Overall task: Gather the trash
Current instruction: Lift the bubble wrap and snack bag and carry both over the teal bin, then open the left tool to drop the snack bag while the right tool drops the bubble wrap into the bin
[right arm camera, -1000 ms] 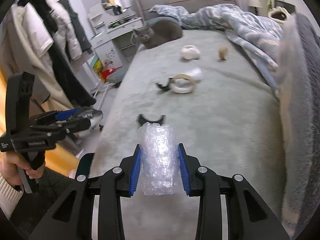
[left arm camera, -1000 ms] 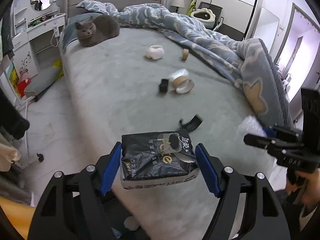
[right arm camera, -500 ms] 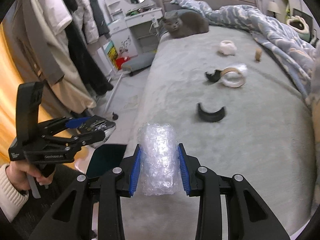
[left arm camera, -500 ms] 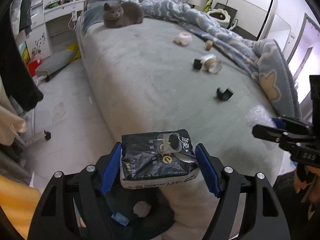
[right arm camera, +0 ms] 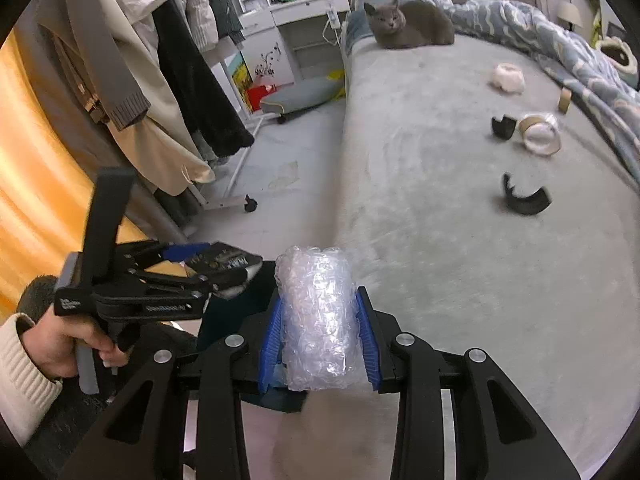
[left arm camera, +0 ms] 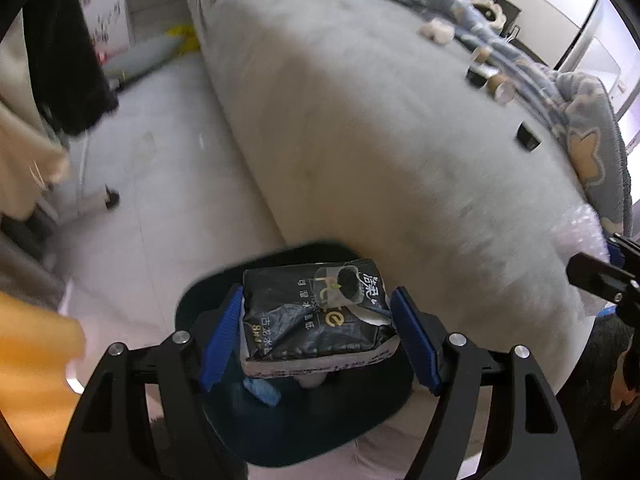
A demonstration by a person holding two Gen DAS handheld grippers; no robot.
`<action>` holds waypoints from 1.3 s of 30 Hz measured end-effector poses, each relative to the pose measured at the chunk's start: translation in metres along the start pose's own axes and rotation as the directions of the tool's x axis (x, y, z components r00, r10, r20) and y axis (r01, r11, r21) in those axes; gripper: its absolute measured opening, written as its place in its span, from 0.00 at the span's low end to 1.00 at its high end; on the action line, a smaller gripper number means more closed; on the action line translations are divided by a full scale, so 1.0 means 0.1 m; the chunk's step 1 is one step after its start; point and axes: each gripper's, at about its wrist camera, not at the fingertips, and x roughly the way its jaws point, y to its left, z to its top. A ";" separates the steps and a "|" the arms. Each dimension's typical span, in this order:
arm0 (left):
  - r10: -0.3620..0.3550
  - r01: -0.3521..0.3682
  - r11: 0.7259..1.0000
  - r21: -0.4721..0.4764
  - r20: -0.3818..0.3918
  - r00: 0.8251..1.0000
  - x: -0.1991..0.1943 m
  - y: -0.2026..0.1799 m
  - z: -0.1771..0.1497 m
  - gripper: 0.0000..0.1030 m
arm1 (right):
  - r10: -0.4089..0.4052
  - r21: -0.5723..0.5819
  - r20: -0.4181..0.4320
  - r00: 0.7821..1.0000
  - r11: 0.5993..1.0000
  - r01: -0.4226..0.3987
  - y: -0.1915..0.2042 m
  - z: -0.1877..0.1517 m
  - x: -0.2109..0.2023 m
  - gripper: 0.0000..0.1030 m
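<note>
My left gripper (left arm camera: 318, 322) is shut on a black tissue pack (left arm camera: 316, 312) and holds it right above a dark bin (left arm camera: 280, 432) on the floor beside the bed. The bin holds a blue scrap (left arm camera: 260, 390). My right gripper (right arm camera: 318, 330) is shut on a roll of bubble wrap (right arm camera: 318, 320) at the bed's near corner. The left gripper also shows in the right wrist view (right arm camera: 236, 272), low at left. On the grey bed (right arm camera: 440, 200) lie two black curved pieces (right arm camera: 526, 200), (right arm camera: 502, 126), a clear tape roll (right arm camera: 540, 134), a small brown roll (right arm camera: 565, 100) and a white wad (right arm camera: 508, 78).
A grey cat (right arm camera: 408, 24) lies at the head of the bed. A blue patterned duvet (right arm camera: 560, 40) covers the right side. A wheeled clothes rack with coats (right arm camera: 168, 80) stands left of the bed, with a white desk (right arm camera: 304, 32) behind it.
Both grippers have drawn back from the bed and swung left and down. The left one now holds the tissue pack over the bin, which has come into view beneath it.
</note>
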 end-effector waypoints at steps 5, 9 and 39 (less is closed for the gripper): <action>-0.017 0.012 0.999 -0.053 -0.100 0.995 0.23 0.23 -0.17 0.74 | -0.012 -0.007 -0.057 0.998 1.000 0.012 0.18 -0.01 0.21 0.35; -0.028 0.013 0.996 -0.094 -0.160 0.987 0.35 0.39 -0.30 0.74 | -0.020 -0.023 -0.094 0.995 1.000 0.018 0.31 0.01 0.36 0.35; -0.030 0.020 0.988 -0.151 -0.067 0.997 -0.20 1.08 -0.58 0.76 | -0.102 -0.163 -0.387 0.917 0.986 0.041 0.77 -0.27 1.58 0.35</action>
